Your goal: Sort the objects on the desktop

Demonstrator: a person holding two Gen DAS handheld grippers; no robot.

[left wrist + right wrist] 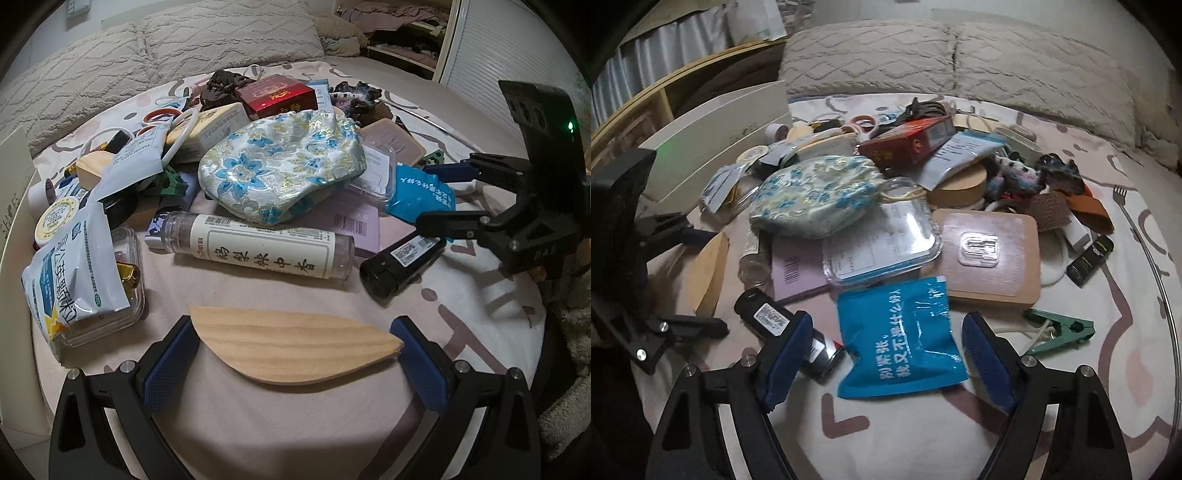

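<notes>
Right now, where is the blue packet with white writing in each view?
Left wrist view: blue packet at right of middle, beside the right gripper.
Right wrist view: blue packet low in the middle, between that gripper's fingers.
Shared landmark: the floral pouch.

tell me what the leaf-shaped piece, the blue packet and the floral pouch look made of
Leaf-shaped piece: bare pale wood, matte, with visible grain lines.
Blue packet: glossy plastic or foil film, judging by its shiny crinkles.
Floral pouch: woven fabric with a satin sheen, probably brocade, with blue and gold flowers.
</notes>
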